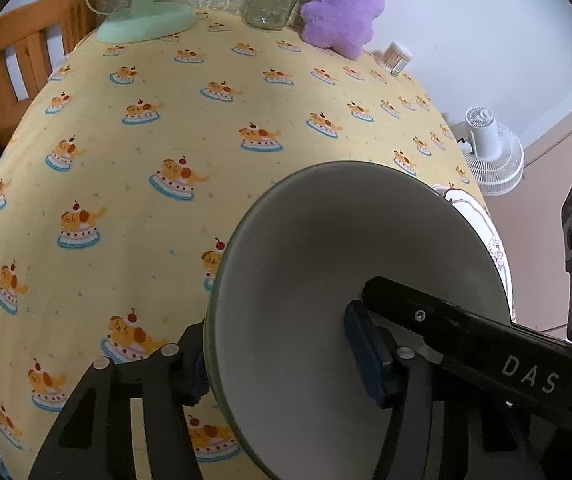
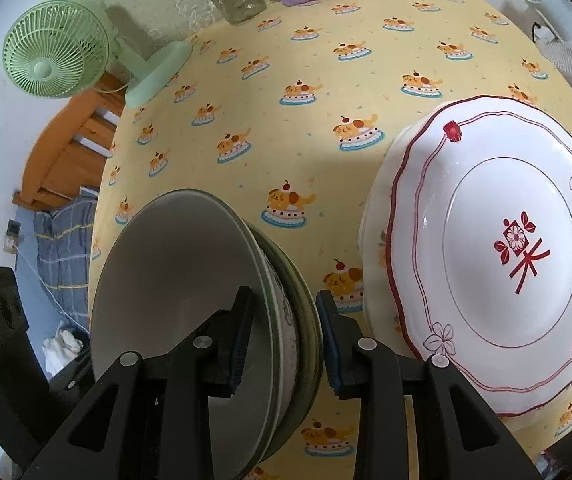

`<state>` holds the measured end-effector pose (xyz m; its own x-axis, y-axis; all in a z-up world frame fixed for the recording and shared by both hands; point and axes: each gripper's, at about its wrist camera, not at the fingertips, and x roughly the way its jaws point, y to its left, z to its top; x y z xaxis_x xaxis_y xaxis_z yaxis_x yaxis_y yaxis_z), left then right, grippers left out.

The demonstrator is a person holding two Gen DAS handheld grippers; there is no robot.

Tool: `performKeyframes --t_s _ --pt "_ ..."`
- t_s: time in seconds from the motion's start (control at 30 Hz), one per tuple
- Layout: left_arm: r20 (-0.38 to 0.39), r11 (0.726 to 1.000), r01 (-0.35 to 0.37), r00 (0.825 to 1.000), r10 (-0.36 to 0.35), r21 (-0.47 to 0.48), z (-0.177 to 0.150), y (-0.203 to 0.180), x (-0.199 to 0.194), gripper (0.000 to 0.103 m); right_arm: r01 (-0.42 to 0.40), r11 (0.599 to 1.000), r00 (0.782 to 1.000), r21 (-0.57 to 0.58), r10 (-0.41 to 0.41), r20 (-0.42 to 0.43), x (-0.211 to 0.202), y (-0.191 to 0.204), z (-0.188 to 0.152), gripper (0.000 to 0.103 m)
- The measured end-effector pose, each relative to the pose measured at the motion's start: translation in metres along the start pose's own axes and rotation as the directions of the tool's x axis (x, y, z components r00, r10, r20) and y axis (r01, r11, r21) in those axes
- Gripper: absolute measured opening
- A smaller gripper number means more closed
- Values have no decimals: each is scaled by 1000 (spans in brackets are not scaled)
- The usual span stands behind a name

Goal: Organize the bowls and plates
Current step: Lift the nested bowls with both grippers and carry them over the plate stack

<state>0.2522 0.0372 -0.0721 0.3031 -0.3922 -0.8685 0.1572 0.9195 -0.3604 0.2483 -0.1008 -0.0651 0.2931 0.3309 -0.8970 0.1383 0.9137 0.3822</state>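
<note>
Straddling the bowls' (image 2: 190,300) rims, we have both grippers (image 1: 282,360) (image 2: 282,344) half open, walls between pads, plates (image 2: 497,248) rightward.

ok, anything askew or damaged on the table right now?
No damage or spills. One oddity: the nested bowls stand tipped on edge, not flat on the tablecloth, with both grippers' fingers straddling opposite rims. The plate lies flat on the plate stack.
</note>
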Motion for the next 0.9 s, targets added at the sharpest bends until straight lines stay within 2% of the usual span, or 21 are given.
performKeyframes --t_s 0.1,0.5,0.9 --pt "-7 1000 17 1000 -17 -9 1 0 2 62 -18 1000 1000 5 18 -12 1 -3 1 35" --pt "-14 999 24 1000 -25 -39 -4 -3 -5 62 -4 1000 999 -29 3 -36 -6 2 1 35" --pt "-4 999 41 999 -41 25 -8 -14 -35 62 -3 1000 1000 15 3 16 -36 8 -14 36"
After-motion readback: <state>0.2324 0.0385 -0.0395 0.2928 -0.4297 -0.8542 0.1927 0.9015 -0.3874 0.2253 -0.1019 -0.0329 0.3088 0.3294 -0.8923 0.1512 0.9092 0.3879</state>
